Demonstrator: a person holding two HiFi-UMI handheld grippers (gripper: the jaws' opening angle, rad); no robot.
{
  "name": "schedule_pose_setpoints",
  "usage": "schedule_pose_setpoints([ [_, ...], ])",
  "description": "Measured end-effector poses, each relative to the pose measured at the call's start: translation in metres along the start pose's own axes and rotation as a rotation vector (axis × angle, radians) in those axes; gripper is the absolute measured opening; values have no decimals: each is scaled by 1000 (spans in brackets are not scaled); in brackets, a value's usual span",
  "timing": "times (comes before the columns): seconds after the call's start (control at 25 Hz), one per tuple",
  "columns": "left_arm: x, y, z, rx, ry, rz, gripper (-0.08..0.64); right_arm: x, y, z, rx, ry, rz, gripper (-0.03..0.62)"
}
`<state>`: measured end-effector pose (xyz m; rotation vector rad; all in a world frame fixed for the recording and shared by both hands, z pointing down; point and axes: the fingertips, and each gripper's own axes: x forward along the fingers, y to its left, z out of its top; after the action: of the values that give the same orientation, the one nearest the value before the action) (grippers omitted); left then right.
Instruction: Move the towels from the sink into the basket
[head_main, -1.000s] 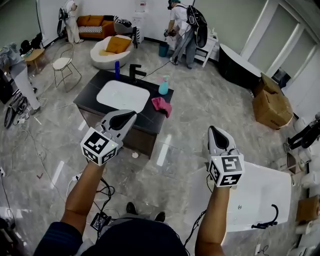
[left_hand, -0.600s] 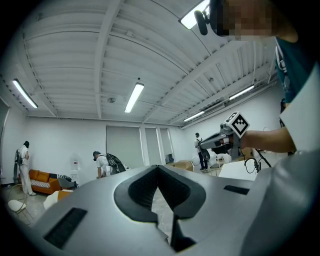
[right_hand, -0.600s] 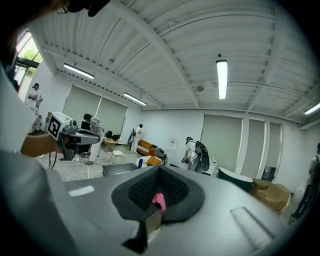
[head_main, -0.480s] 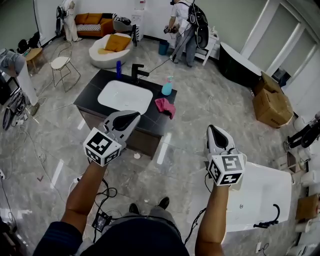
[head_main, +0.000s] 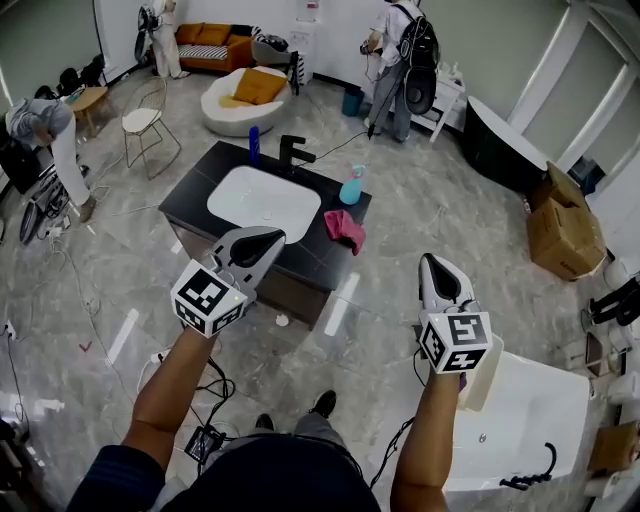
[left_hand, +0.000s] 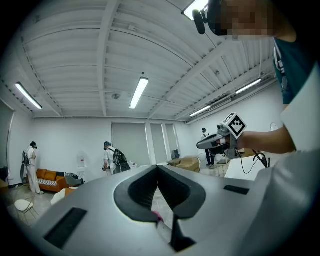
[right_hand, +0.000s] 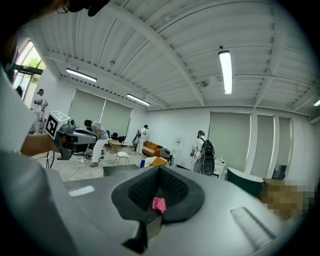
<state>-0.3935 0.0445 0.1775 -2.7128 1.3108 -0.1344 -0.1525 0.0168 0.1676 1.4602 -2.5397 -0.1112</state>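
A pink towel (head_main: 345, 226) lies crumpled on the dark vanity counter (head_main: 195, 195), just right of the white sink (head_main: 262, 200), whose basin looks bare. My left gripper (head_main: 268, 236) is held in the air short of the counter's near edge, jaws shut with nothing between them. My right gripper (head_main: 431, 262) hangs over the floor to the right of the vanity, also shut and holding nothing. In the right gripper view the towel (right_hand: 159, 204) shows small and far off below the closed jaw tips (right_hand: 160, 169). No basket shows in any view.
A black faucet (head_main: 293, 152), a dark blue bottle (head_main: 254, 145) and a turquoise spray bottle (head_main: 351, 187) stand on the counter. A white bathtub (head_main: 525, 420) is at lower right, cardboard boxes (head_main: 565, 222) further right. People (head_main: 408, 60) stand at the back; cables (head_main: 60, 290) trail on the floor at left.
The vanity has slid right and slightly lower in the head view as the person steps toward it. Both grippers keep their pose and stay shut.
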Motion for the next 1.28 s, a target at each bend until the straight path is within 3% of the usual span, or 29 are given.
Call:
schedule_pose_setpoints([
  [0.68, 110, 16, -21, -27, 46, 90, 6, 88, -90, -28, 3, 11, 115, 9],
  [1.28, 185, -10, -22, -6, 74, 124, 6, 102, -149, -48, 19, -10, 179, 9],
])
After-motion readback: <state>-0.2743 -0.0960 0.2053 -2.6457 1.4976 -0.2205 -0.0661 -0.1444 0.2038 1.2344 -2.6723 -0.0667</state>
